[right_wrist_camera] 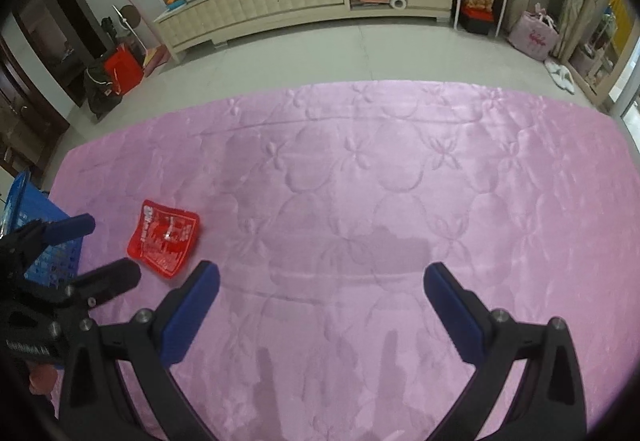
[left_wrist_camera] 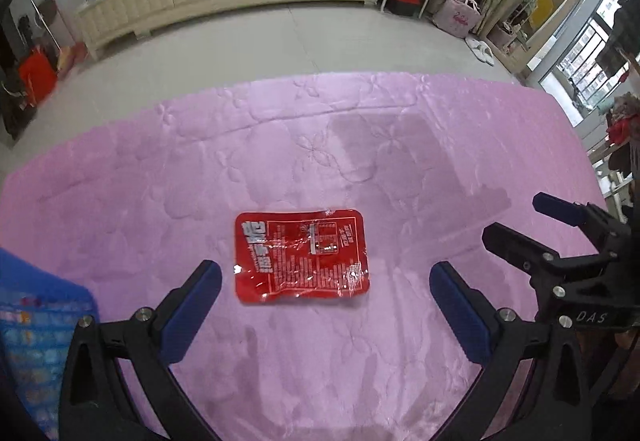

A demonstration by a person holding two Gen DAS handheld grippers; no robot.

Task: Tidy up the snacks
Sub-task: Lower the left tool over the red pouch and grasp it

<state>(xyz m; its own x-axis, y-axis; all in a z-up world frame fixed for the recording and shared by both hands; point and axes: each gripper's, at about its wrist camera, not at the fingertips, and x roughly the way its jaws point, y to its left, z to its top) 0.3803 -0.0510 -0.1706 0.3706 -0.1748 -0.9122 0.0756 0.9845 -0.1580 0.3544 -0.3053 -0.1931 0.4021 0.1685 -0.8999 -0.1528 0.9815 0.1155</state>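
1. The red snack packet (left_wrist_camera: 301, 256) lies flat on the pink quilted cloth (left_wrist_camera: 360, 145), just ahead of the left gripper (left_wrist_camera: 326, 277), whose jaws stand wide and empty to either side of it.
2. Likely slip: the packet is thin and glossy (crinkled film, by the look of it), so closing fingers may skate over it or pinch the soft cloth along with it.
3. A grip on one corner only could let the packet droop and drop out on the way to the blue basket (left_wrist_camera: 36, 325) at the left.
4. The right gripper (right_wrist_camera: 322, 281) hangs over bare cloth, jaws wide, holding nothing; it sits near the left one, so a sideways swing might knock them together.
5. Nothing lies between packet and basket; the basket's near wall must be cleared.
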